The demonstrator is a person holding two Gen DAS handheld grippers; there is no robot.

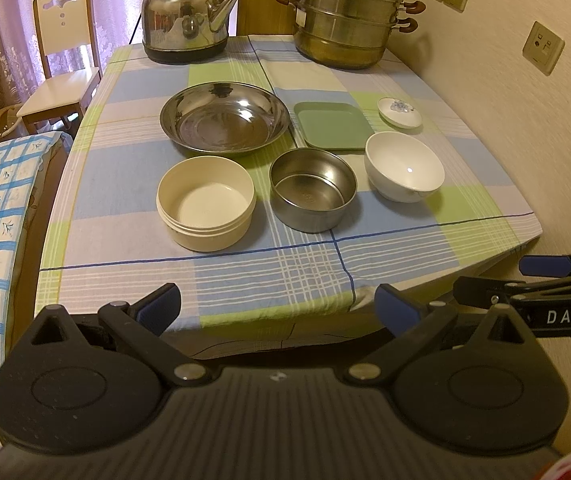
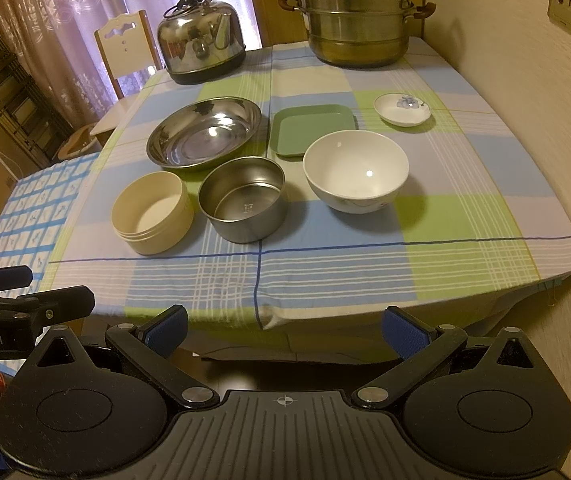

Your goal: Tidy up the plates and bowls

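While your left gripper (image 1: 277, 308) and right gripper (image 2: 283, 326) hang spread and empty, nothing is stacked: white bowl (image 2: 355, 170), steel bowl (image 2: 243, 200), green plate (image 2: 311, 130) all wait.

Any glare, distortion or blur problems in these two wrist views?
Left wrist: warm yellowish light, sharp focus; fisheye bends the table edge; reflections on the steel basin and kettle; small highlight in the white bowl. Right wrist: same warm cast, dark corners, curved wall; glint in the steel bowl; soft shadows beside the dishes.
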